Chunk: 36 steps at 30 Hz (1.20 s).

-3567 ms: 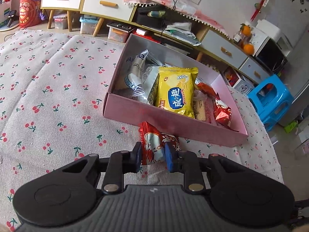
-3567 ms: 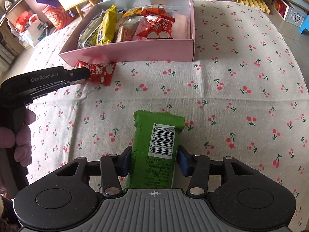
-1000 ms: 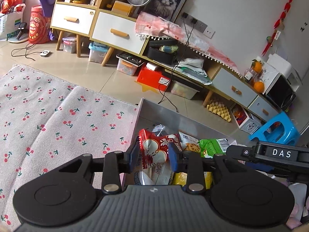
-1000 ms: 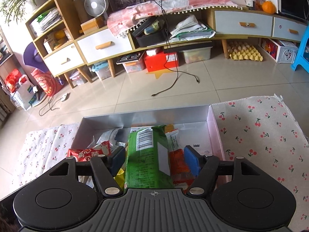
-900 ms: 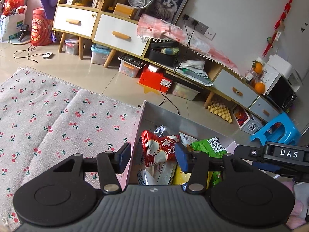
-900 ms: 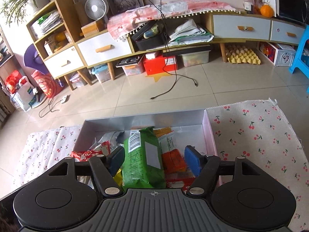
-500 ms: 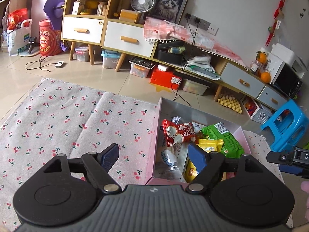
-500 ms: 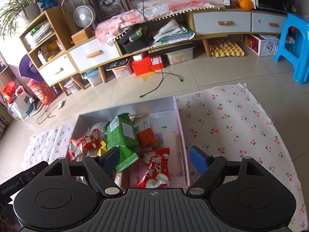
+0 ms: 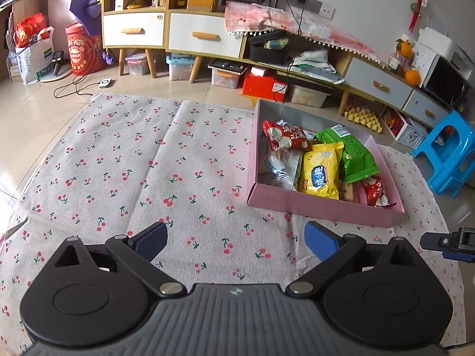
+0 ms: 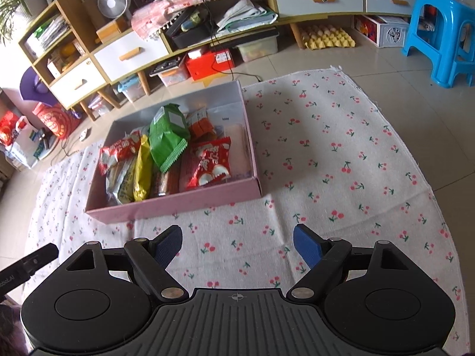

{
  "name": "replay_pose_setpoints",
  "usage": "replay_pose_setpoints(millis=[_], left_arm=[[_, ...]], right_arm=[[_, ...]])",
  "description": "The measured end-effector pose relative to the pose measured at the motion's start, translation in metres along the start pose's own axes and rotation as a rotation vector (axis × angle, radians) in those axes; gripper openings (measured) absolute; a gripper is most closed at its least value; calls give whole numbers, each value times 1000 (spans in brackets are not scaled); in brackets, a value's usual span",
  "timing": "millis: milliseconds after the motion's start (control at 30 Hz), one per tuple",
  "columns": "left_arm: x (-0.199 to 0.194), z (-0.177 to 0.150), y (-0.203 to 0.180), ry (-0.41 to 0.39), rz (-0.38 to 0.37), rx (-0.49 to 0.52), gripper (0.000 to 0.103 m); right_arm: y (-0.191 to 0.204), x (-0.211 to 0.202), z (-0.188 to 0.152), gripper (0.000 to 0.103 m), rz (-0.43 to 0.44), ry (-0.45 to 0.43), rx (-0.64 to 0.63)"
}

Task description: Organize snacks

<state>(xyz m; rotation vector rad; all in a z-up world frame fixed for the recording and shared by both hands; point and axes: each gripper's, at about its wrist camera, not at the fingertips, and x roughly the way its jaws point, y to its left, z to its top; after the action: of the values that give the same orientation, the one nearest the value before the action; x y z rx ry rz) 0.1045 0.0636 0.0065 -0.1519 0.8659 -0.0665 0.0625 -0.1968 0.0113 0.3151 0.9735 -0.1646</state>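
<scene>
The snacks all lie in the shallow pink cardboard box (image 9: 323, 204) on the cherry-print cloth (image 9: 148, 163): a green crinkly packet (image 9: 354, 157), a yellow packet (image 9: 320, 173) and red packets (image 10: 210, 163). The left gripper (image 9: 234, 241) is opening wide with nothing between its jaws. The right gripper (image 10: 236, 244) stands apart, empty too, near the box.

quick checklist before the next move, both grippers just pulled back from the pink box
1. Left gripper empty: ok, jaws opening, nothing between them.
2. Right gripper empty: ok, open.
3. Green snack packet inside the pink cardboard box: ok.
4. Red snack packet inside the box: ok.
5. Loose snacks on the cherry-print cloth: none in view, ok.
6. Snacks outside both views: cannot tell.
</scene>
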Motion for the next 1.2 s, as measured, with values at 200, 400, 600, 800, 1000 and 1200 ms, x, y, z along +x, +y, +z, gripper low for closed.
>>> replay_pose_setpoints(millis=[200, 400, 600, 800, 1000, 1200], left_arm=[[-2, -14, -2, 60, 42, 43, 102], [-4, -26, -6, 100, 88, 97, 102], [-10, -37, -8, 110, 113, 110, 102], [-13, -43, -16, 108, 105, 130, 102], [-13, -45, -19, 109, 111, 133, 102], [-13, -47, -21, 112, 114, 141, 102]], right_arm=[[19, -10, -28, 84, 22, 15, -69], [35, -10, -51, 84, 9, 31, -117], [38, -15, -60, 84, 6, 26, -114], [41, -12, -62, 84, 6, 36, -136], [43, -9, -67, 84, -2, 42, -165], [44, -9, -69, 84, -3, 48, -172]])
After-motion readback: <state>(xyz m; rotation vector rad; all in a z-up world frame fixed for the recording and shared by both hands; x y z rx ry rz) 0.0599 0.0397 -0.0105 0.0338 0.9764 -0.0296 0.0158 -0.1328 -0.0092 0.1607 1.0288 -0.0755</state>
